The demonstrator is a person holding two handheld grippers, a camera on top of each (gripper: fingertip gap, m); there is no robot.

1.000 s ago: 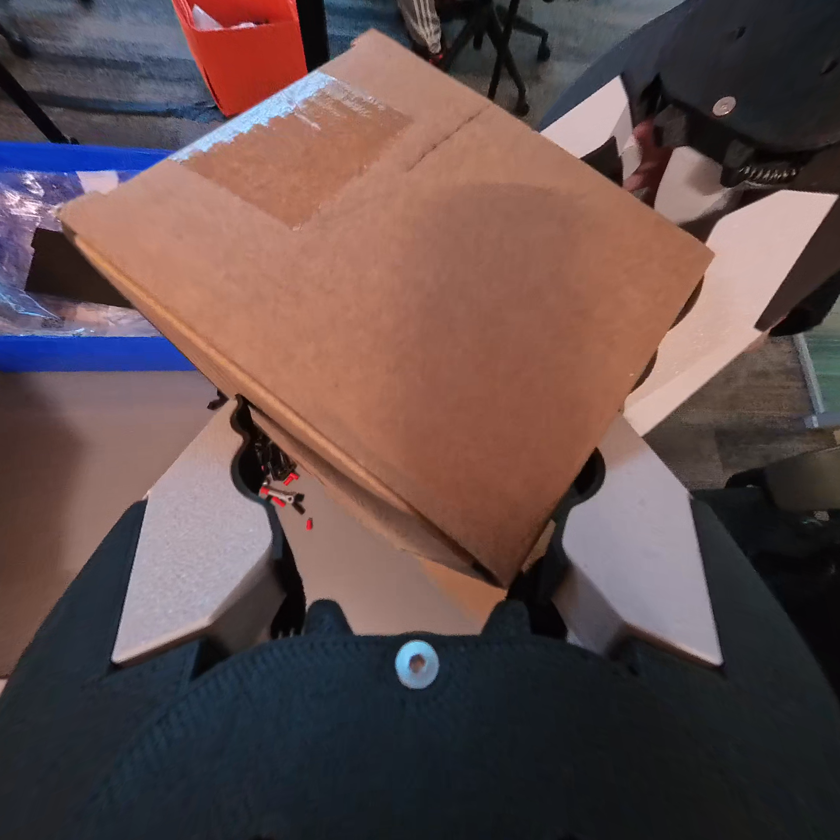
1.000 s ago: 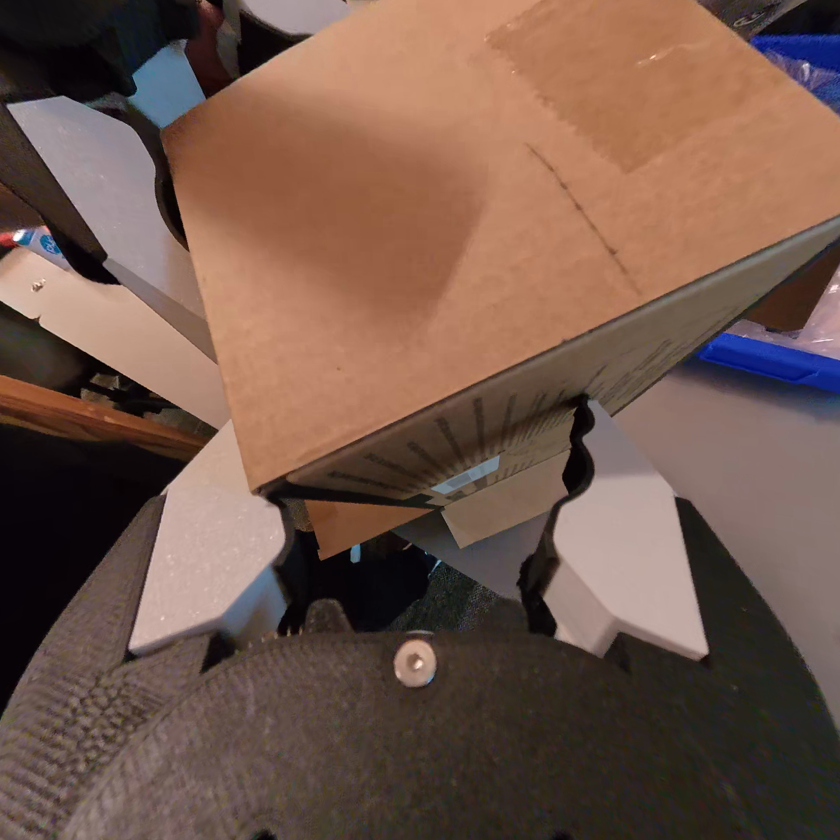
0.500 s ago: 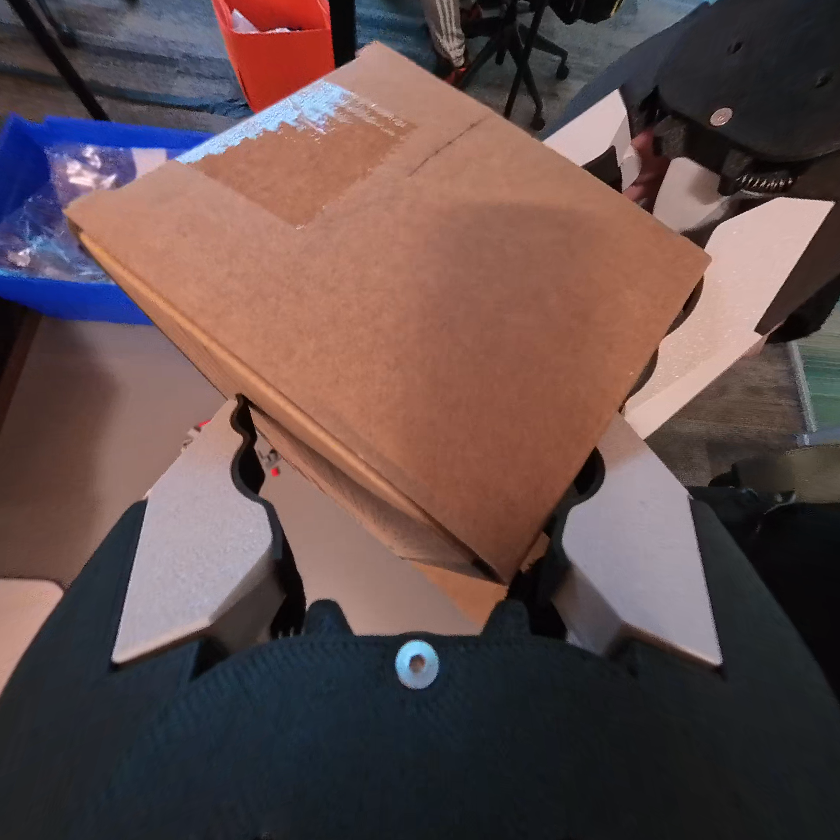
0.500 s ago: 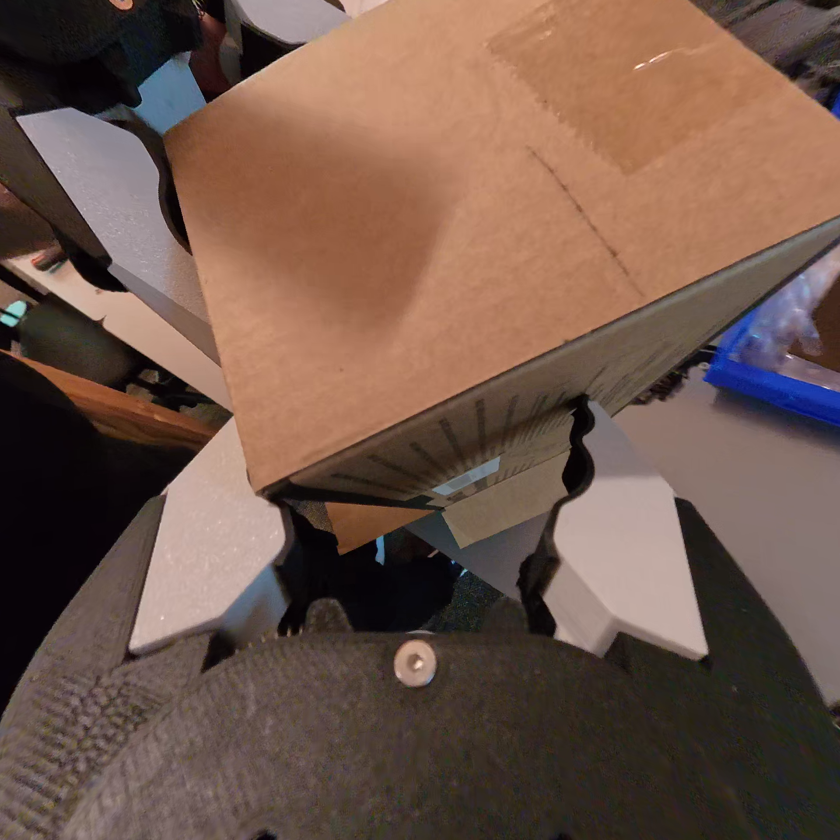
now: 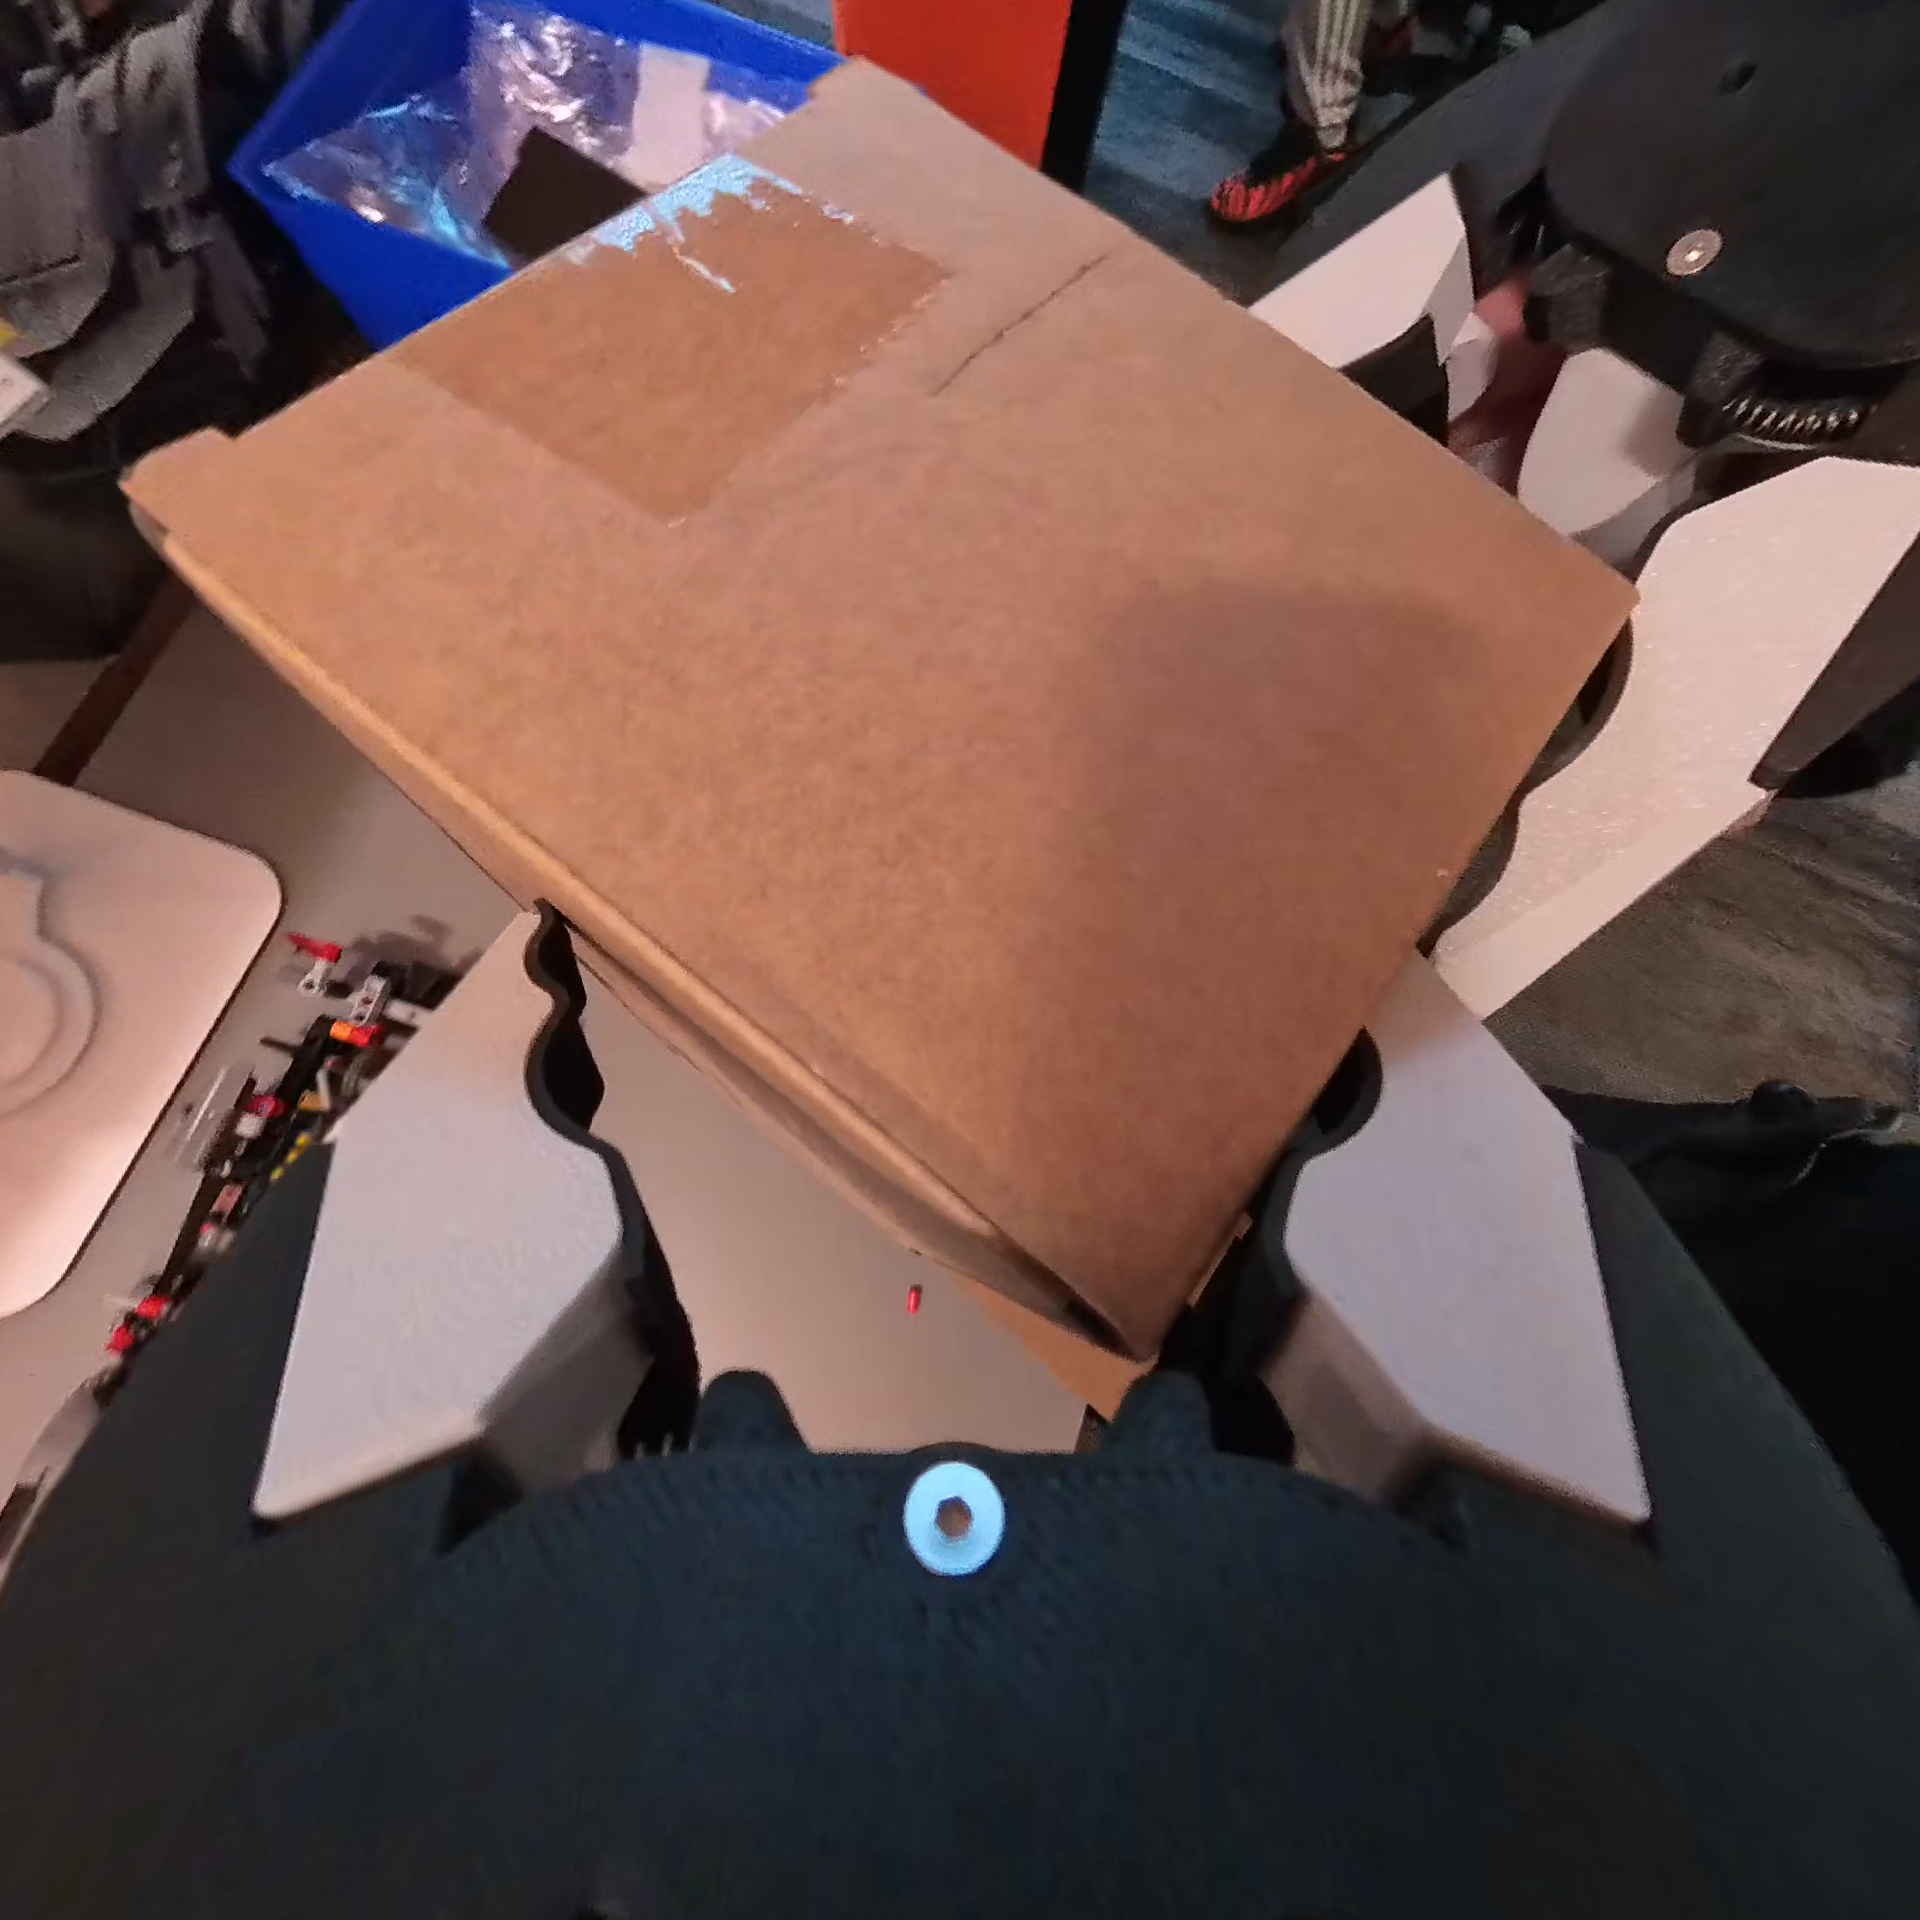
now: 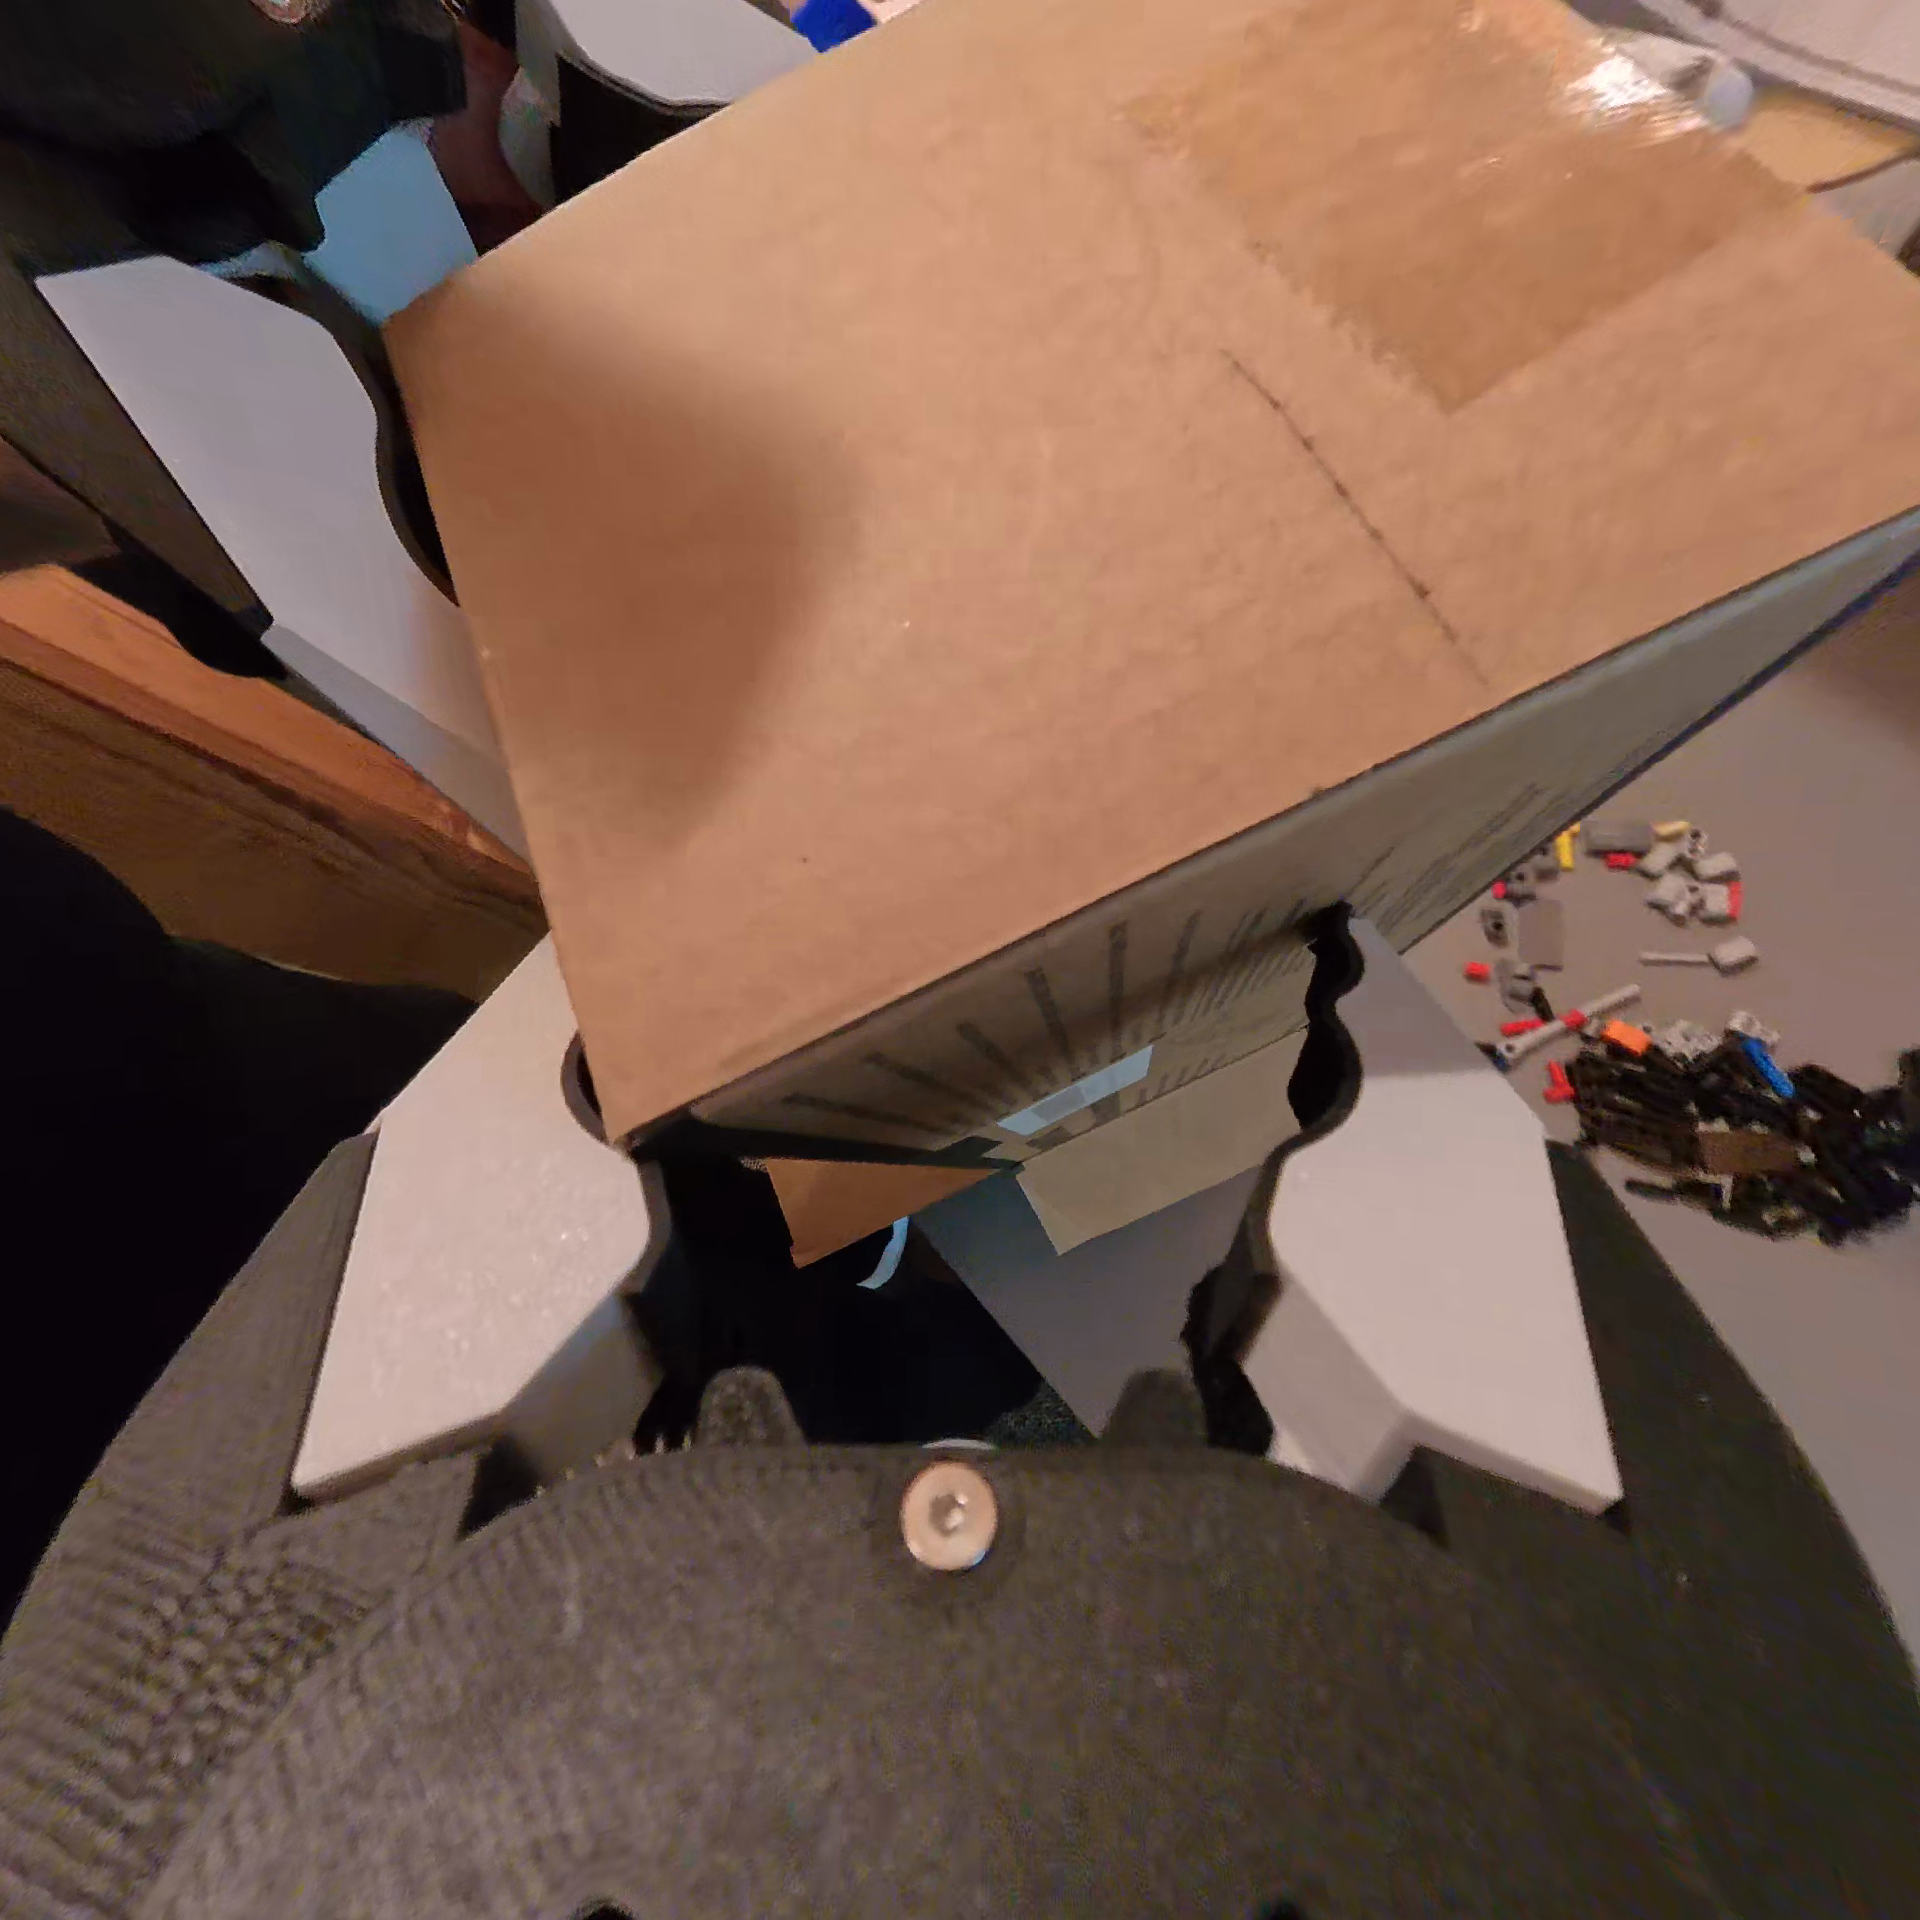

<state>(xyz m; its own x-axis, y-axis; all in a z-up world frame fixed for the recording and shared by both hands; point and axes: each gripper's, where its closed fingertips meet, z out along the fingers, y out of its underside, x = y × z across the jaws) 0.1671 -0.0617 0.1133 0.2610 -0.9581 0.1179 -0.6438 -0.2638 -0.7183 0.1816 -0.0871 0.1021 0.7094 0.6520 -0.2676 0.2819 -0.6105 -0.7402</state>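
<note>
A brown cardboard box [image 5: 894, 665] with clear tape on its top is held in the air above a grey table [image 5: 343, 852] by both grippers at opposite corners. My left gripper [image 5: 956, 966] is shut on one corner, with its white fingers [image 5: 457, 1195] pressed against two sides. My right gripper [image 6: 961, 987] is shut on the opposite corner of the box [image 6: 987, 582], on its printed grey side. Loose flaps [image 6: 1143, 1174] hang under the box. The right gripper shows in the left wrist view [image 5: 1683, 623], and the left gripper in the right wrist view [image 6: 260, 416].
Small building pieces lie scattered on the table [image 6: 1714, 1091], also in the left wrist view [image 5: 312, 1049]. A white board [image 5: 104, 1018] lies at the left. A blue bin [image 5: 436, 187] with plastic wrap and an orange bin [image 5: 935, 62] stand behind. A wooden edge [image 6: 208, 790] is at the left.
Both grippers have carried the box sideways over the table, keeping the same hold. The blue bin slid away in the background, and the scattered small pieces and the white board came into view.
</note>
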